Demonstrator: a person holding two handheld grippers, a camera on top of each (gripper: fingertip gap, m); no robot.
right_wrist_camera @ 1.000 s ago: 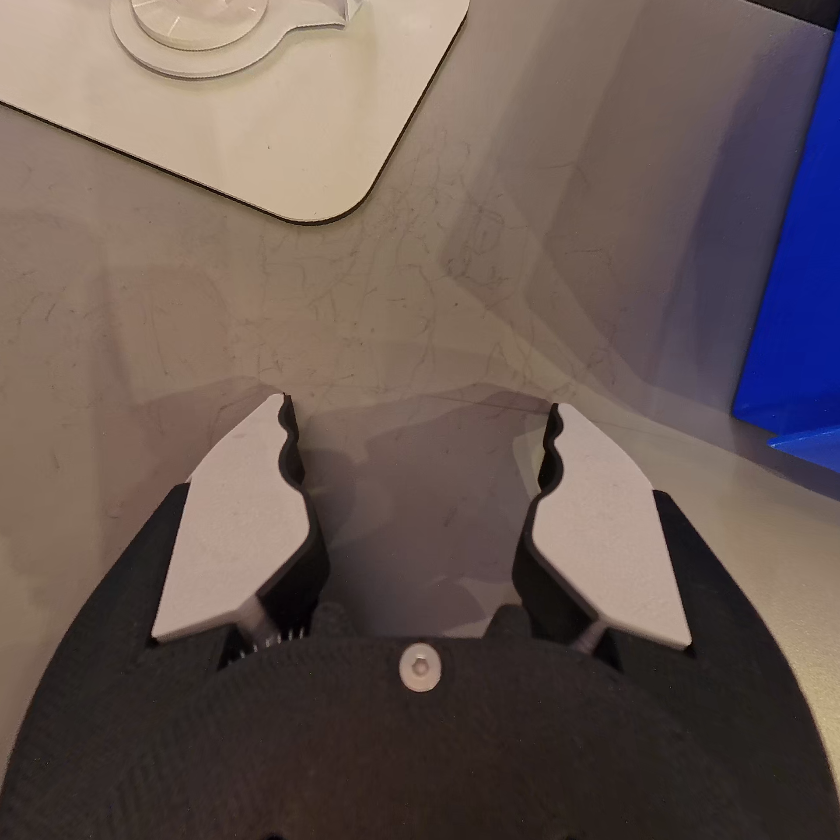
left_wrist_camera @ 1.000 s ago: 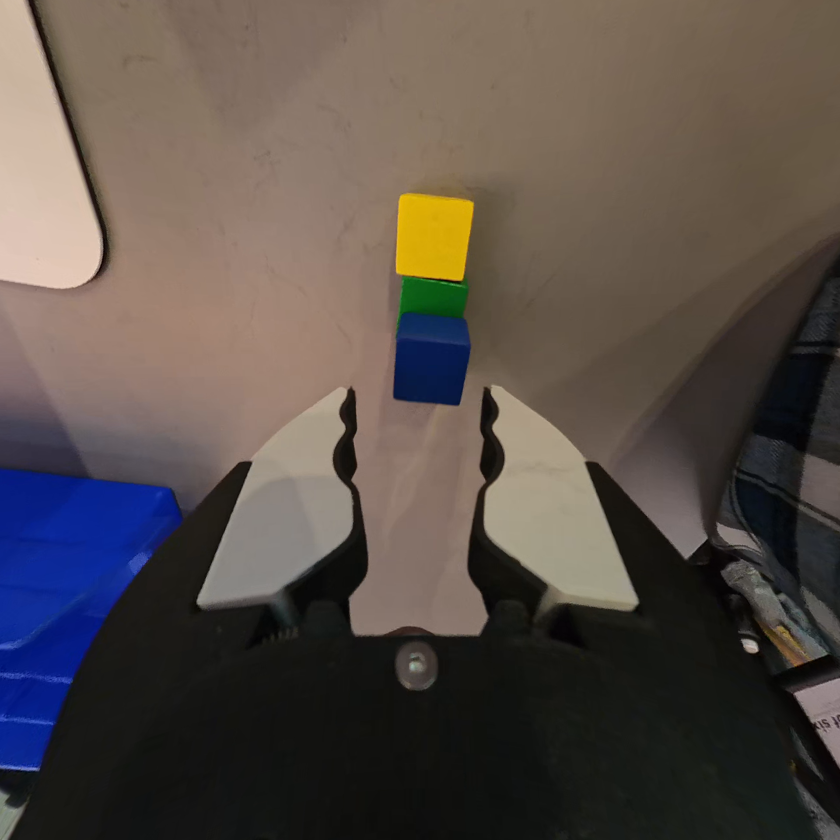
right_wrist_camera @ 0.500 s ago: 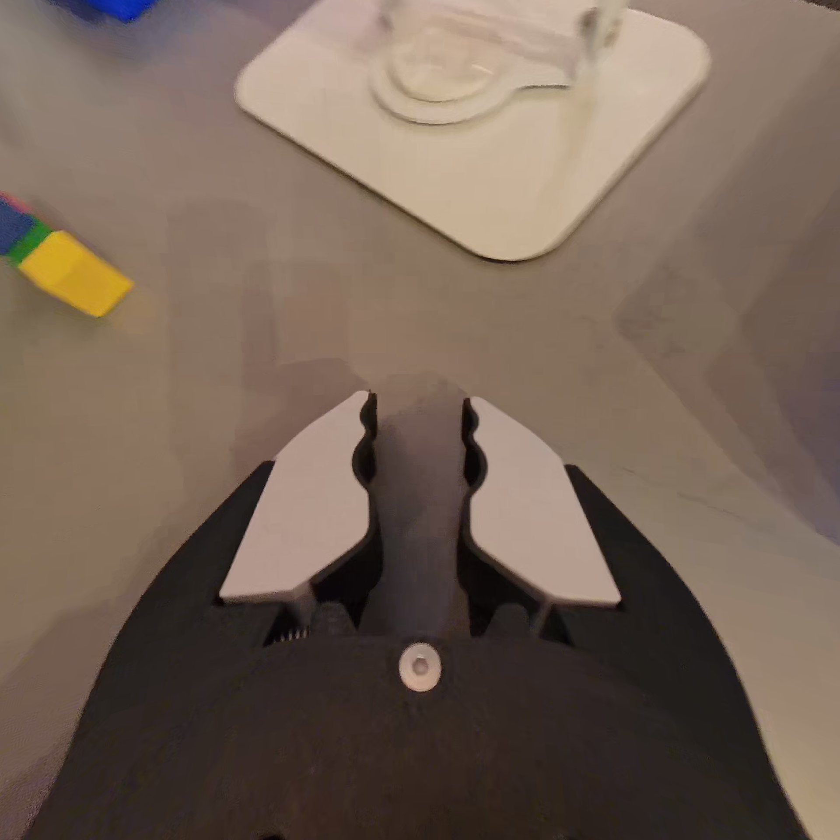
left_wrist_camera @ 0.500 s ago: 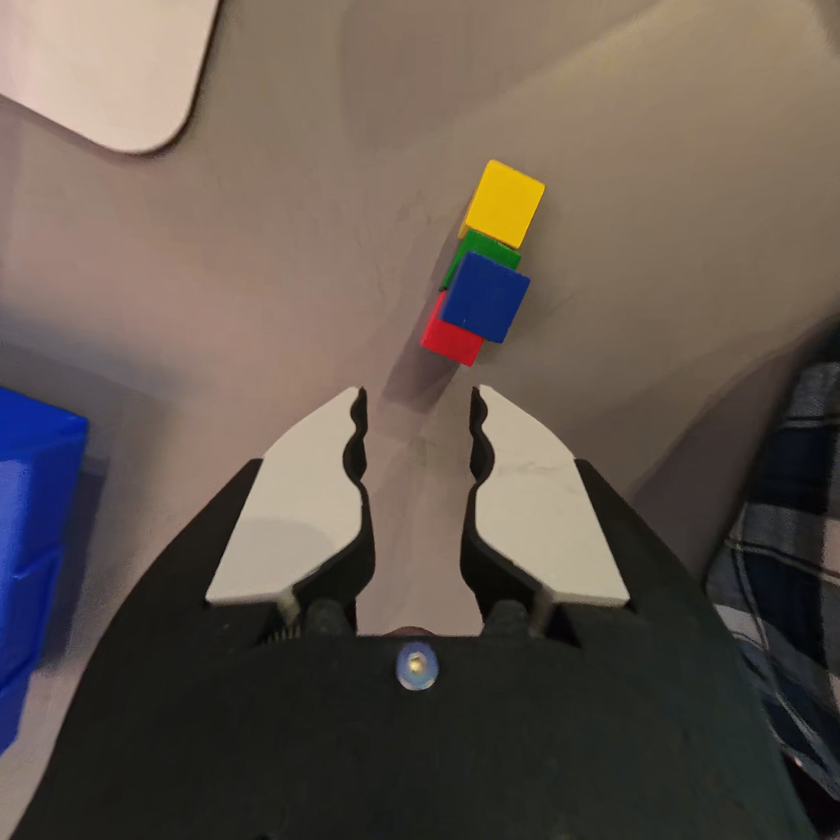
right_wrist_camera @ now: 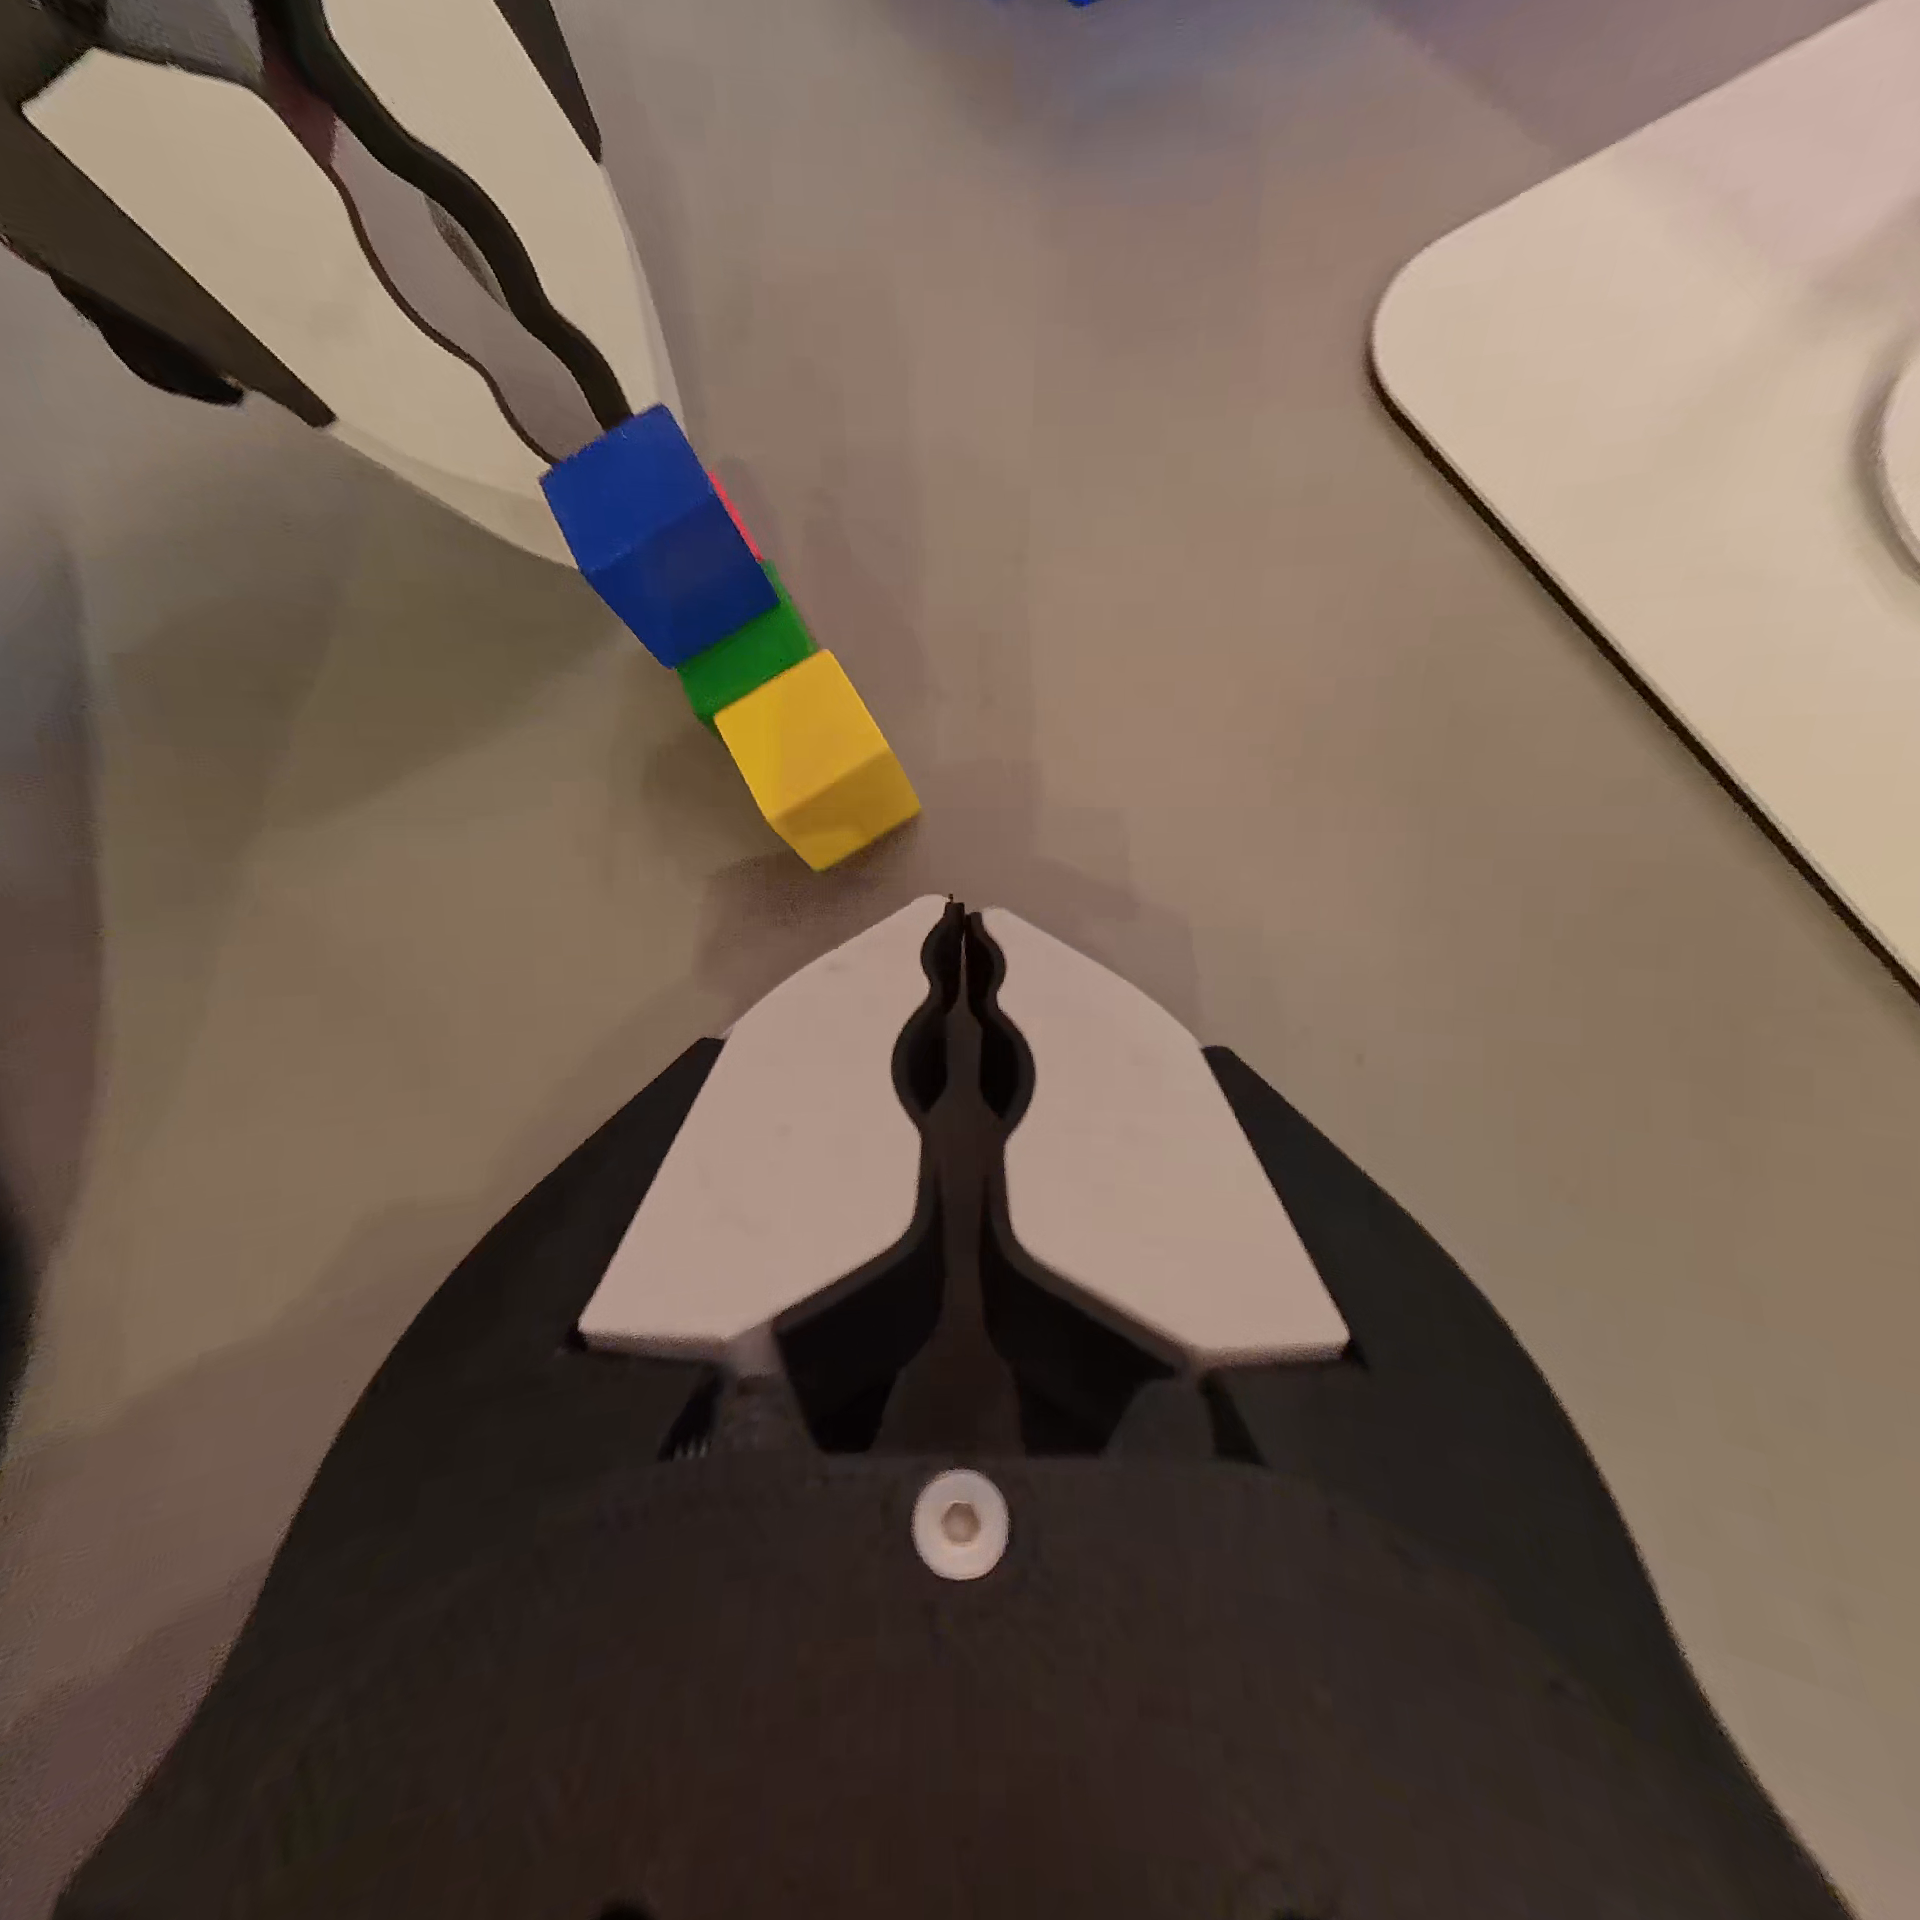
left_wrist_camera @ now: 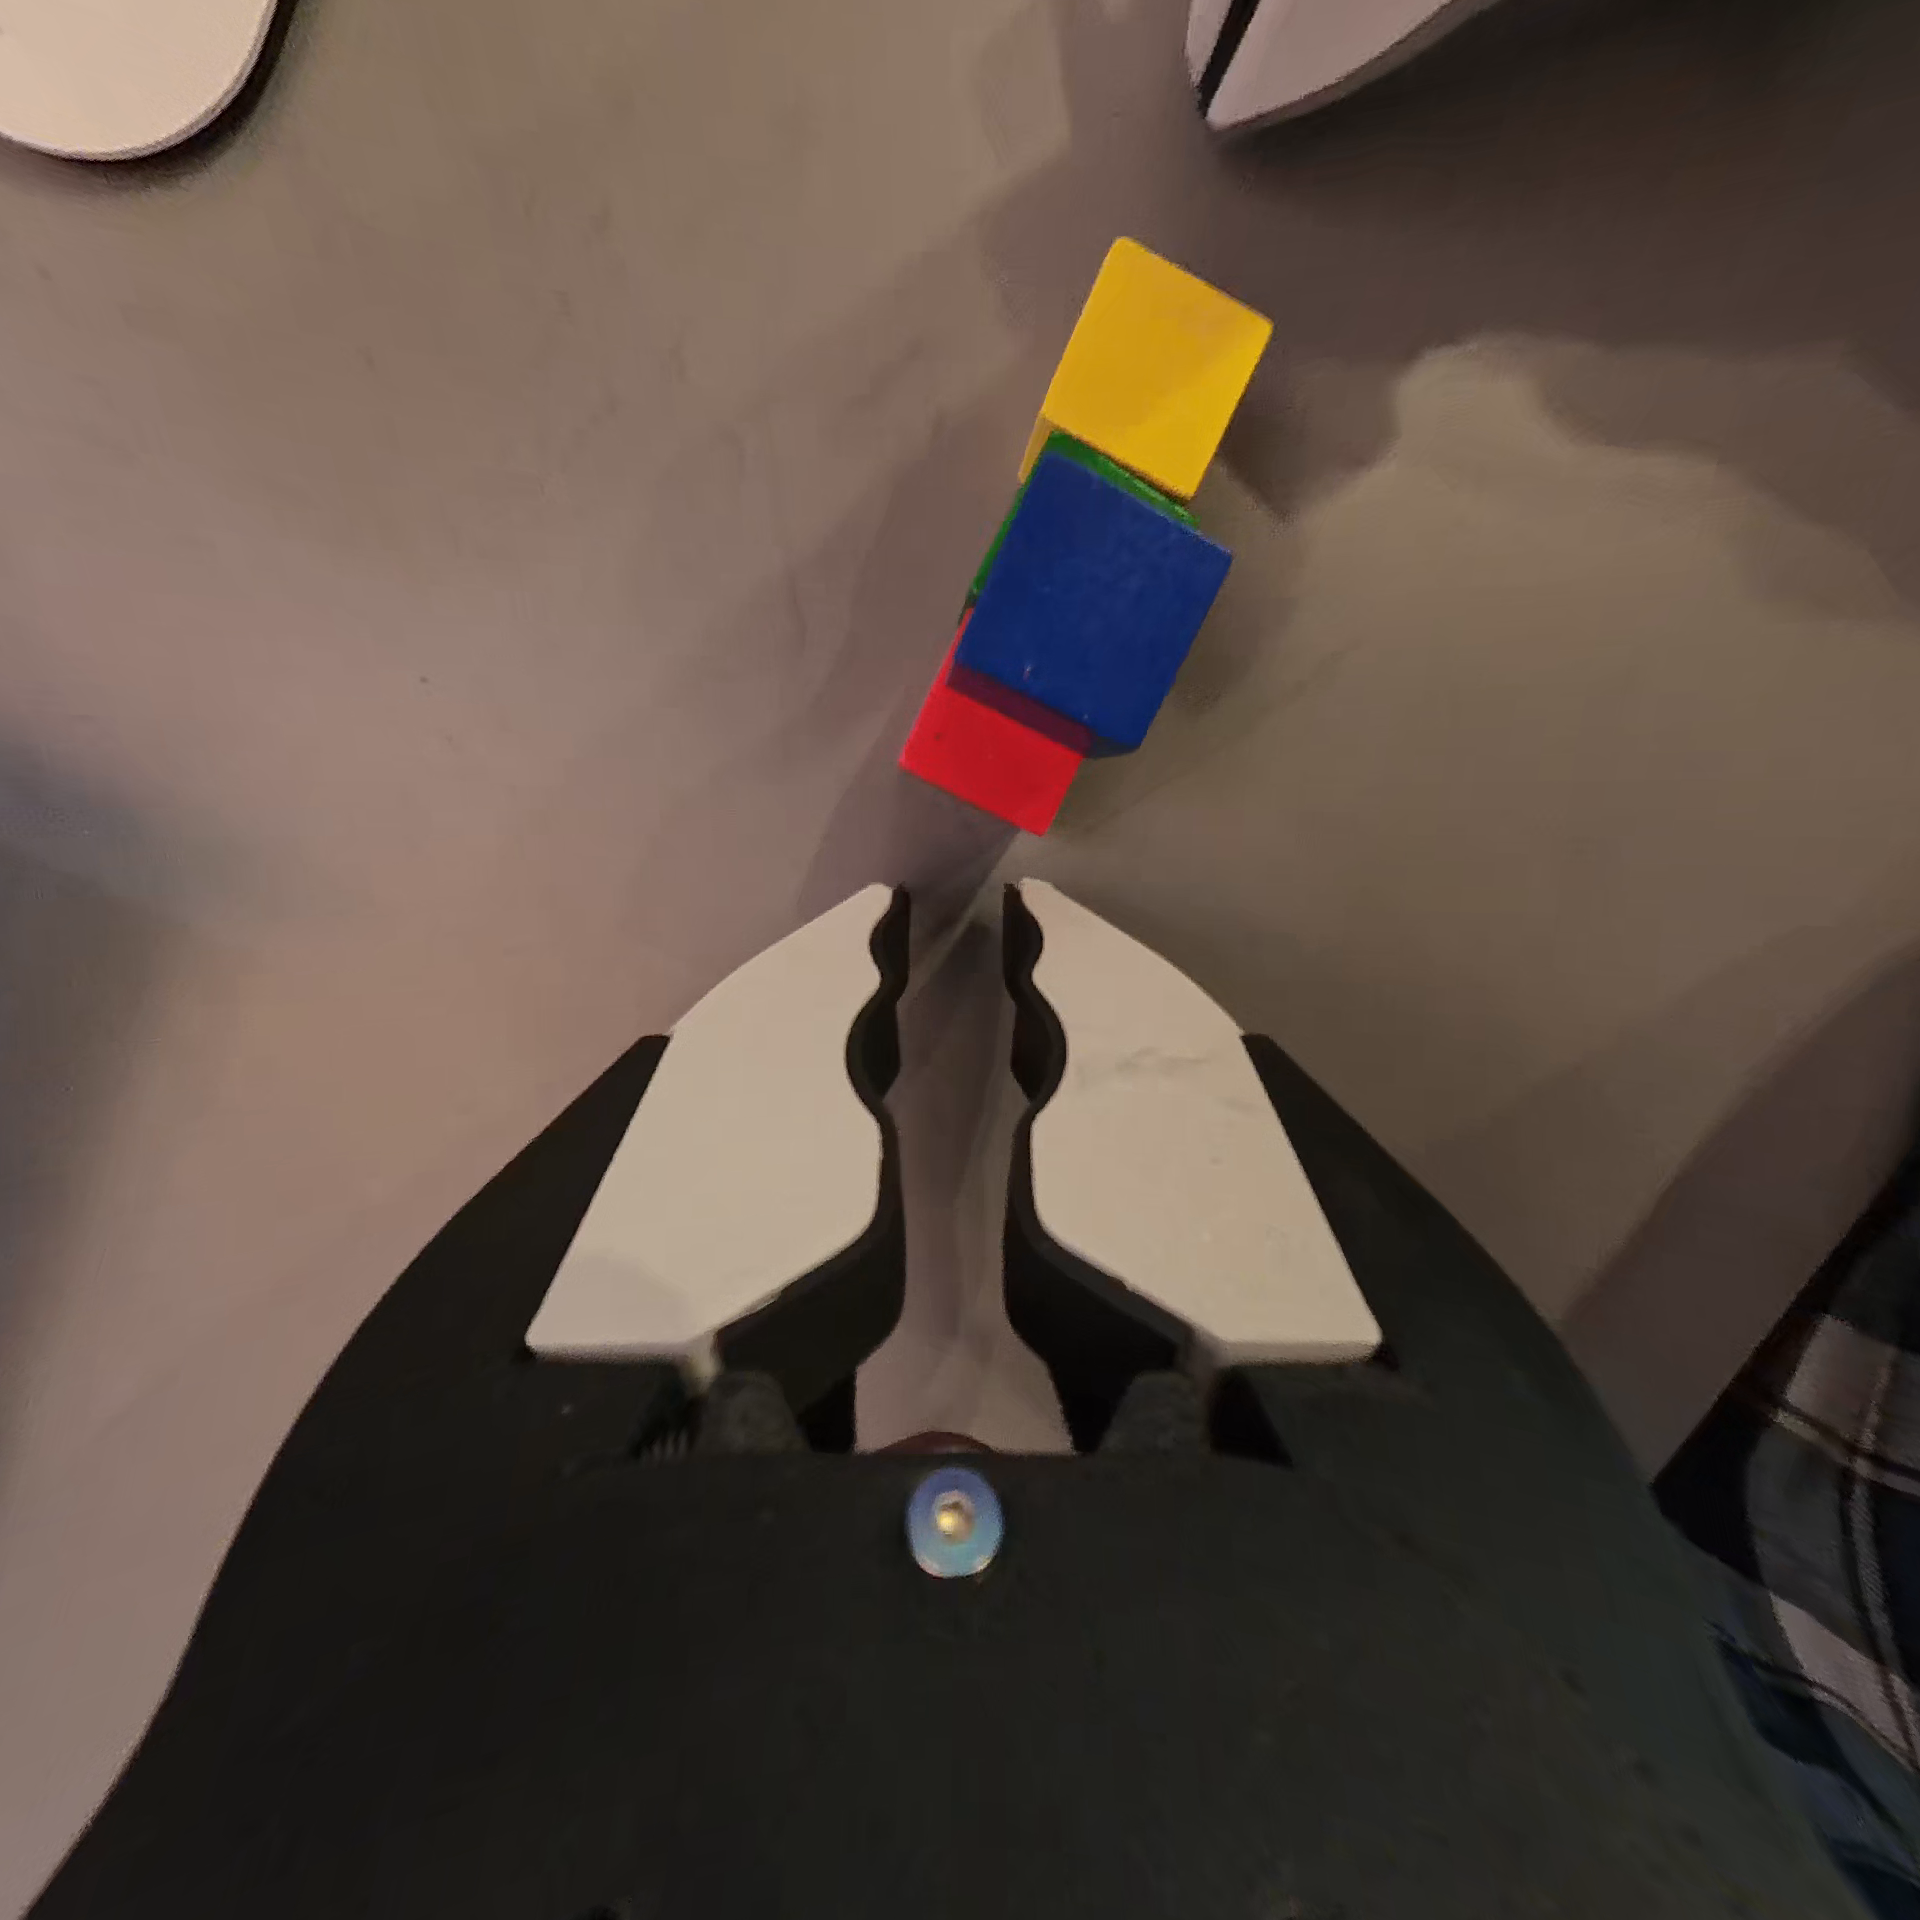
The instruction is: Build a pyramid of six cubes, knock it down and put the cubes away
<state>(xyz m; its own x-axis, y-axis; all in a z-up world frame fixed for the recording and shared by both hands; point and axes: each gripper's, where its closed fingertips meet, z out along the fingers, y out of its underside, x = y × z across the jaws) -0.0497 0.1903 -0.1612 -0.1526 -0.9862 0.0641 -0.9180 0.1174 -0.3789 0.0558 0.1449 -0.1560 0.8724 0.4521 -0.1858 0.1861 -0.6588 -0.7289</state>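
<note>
Three cubes lie in a row on the grey table: red [left_wrist_camera: 987, 758], green [left_wrist_camera: 1086, 468], yellow [left_wrist_camera: 1153, 364]. A blue cube [left_wrist_camera: 1091, 603] rests on top of the red and green ones. My left gripper [left_wrist_camera: 958, 904] hovers just short of the red cube, its jaws a narrow gap apart with nothing between them. My right gripper [right_wrist_camera: 958, 914] is shut on nothing, its tip close to the yellow cube [right_wrist_camera: 816, 758]. The right wrist view also shows the blue cube [right_wrist_camera: 655, 530], the green cube [right_wrist_camera: 748, 649] and the left gripper [right_wrist_camera: 566, 431] behind the blue cube.
A white mat with rounded corners [right_wrist_camera: 1714, 416] lies right of the cubes, with a clear disc [right_wrist_camera: 1901, 457] on it; its corner shows in the left wrist view [left_wrist_camera: 104, 83]. Plaid cloth [left_wrist_camera: 1849, 1455] is at the lower right. A finger of the right gripper [left_wrist_camera: 1309, 62] shows at the top. Spacing between my two grippers at the tips: around 12 centimeters.
Both grippers' jaws narrowed; the right pads came together on air. The right gripper swung from the blue bin toward the cubes. The left view shifted, so the red cube now shows.
</note>
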